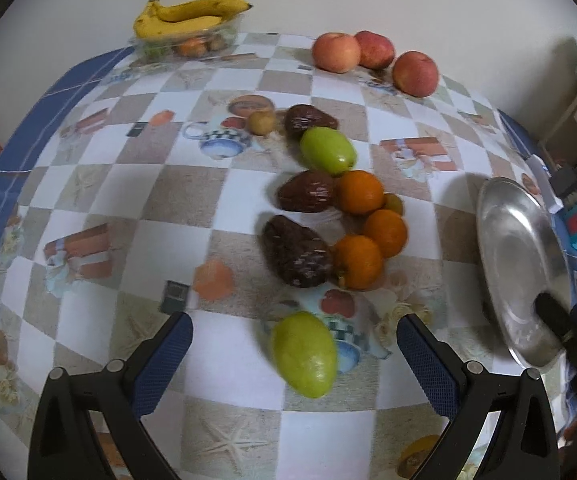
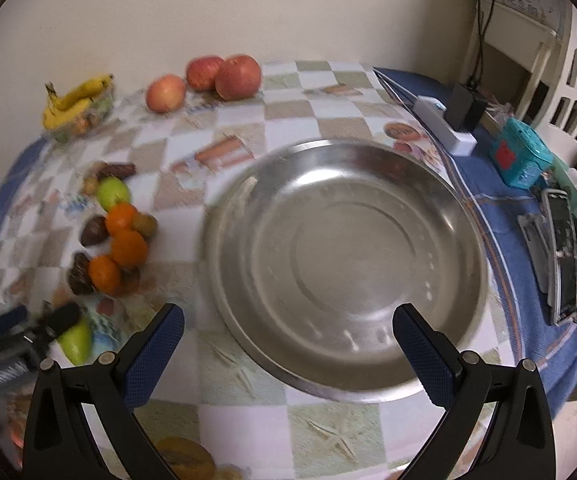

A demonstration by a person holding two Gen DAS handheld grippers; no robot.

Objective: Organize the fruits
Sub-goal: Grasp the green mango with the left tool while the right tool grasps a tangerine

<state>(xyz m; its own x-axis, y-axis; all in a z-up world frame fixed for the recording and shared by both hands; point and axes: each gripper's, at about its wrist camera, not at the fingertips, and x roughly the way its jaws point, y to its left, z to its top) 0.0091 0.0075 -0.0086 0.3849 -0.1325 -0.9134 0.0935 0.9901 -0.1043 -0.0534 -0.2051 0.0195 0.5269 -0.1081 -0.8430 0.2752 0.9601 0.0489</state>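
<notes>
- Close in front of the left claw (image 1: 294,354), whose two blue-padded fingers are spread wide with nothing gripped, a green mango (image 1: 305,354) lies on the desk (image 1: 108,168). Its long axis runs roughly toward and away from the camera, tilted slightly to the right at the near end, with the narrower tip nearest.
- Beyond it sits a loose cluster: three dark brown avocados (image 1: 297,252) lying at different angles, a second green mango (image 1: 327,150) lying crosswise, three oranges (image 1: 358,262) touching one another, and a small brownish round fruit (image 1: 261,122) at the far side.
- Three red apples (image 1: 414,73) sit side by side near the far edge of the desk, by the wall.
- Bananas (image 1: 184,16) rest on top of a clear plastic container (image 1: 224,34) at the far left corner, stems to the left.
- Over at the right, the right claw (image 2: 288,348) is also spread wide and grips nothing; it hangs just over the near rim of a round stainless steel bowl (image 2: 348,256).
- Covering the desk is a checkered cloth of white and beige squares with printed pictures and a blue border.
- Behind it stands a plain cream wall (image 2: 168,12); at the right edge are a teal box (image 2: 522,160) and a white charger dock (image 2: 446,130).
</notes>
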